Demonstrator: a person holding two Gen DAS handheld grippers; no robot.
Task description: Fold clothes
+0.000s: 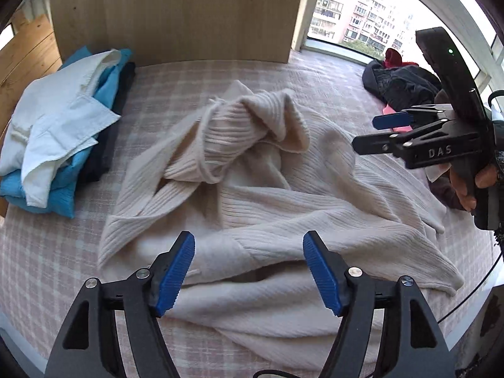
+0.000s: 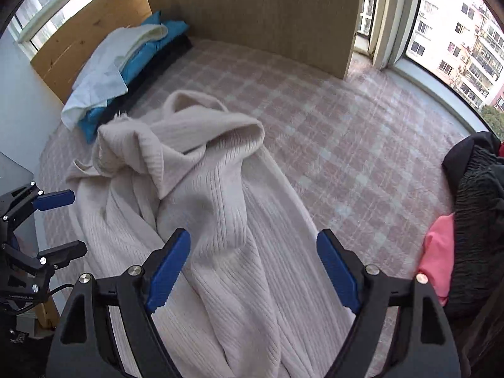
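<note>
Knitwear lies rumpled at the centre of the bed, whose pink checked cover shows on all sides: a cream ribbed sweater, its sleeves crossed and bunched over the body, one cuff gaping toward the far wooden panel. I hold the left tool just above the sweater's near hem, its blue-padded fingers spread wide with nothing between them. My right tool, seen through its own camera, hangs over the sweater's long ribbed body, likewise released and empty; in the left view it juts in from the right edge, gripped by a hand, its fingers parted.

At the far left of the bed, against a wooden headboard, sits a stack of folded clothes, a white shirt on top, a bright blue garment beneath, something dark under that. On the opposite side, near the window, a heap of dark clothes rests with a pink piece at its near edge. Apartment blocks stand outside the glass.
</note>
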